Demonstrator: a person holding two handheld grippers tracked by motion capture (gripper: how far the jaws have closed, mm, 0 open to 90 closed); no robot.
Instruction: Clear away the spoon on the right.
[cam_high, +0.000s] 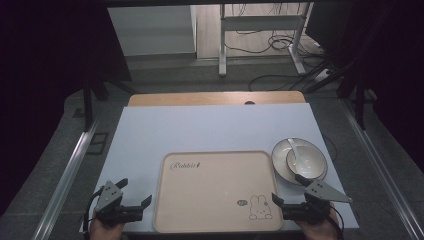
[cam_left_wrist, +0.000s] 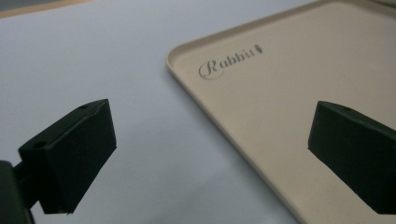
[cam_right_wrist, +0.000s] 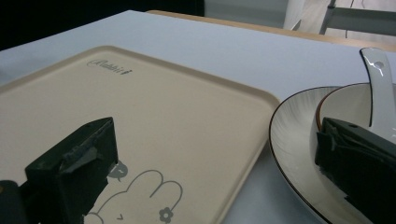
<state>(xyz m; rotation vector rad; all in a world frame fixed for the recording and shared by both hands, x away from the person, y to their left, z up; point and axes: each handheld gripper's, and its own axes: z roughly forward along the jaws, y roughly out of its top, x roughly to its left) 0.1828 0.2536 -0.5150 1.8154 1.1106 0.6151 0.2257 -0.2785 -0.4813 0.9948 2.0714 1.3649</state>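
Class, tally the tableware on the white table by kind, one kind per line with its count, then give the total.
Tray: 1
Plate: 1
Bowl: 1
Spoon: 1
Total: 4

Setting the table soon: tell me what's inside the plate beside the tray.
The plate holds a smaller bowl, and a white spoon rests in that bowl. The plate's surface beneath the bowl is covered, so anything there is hidden.
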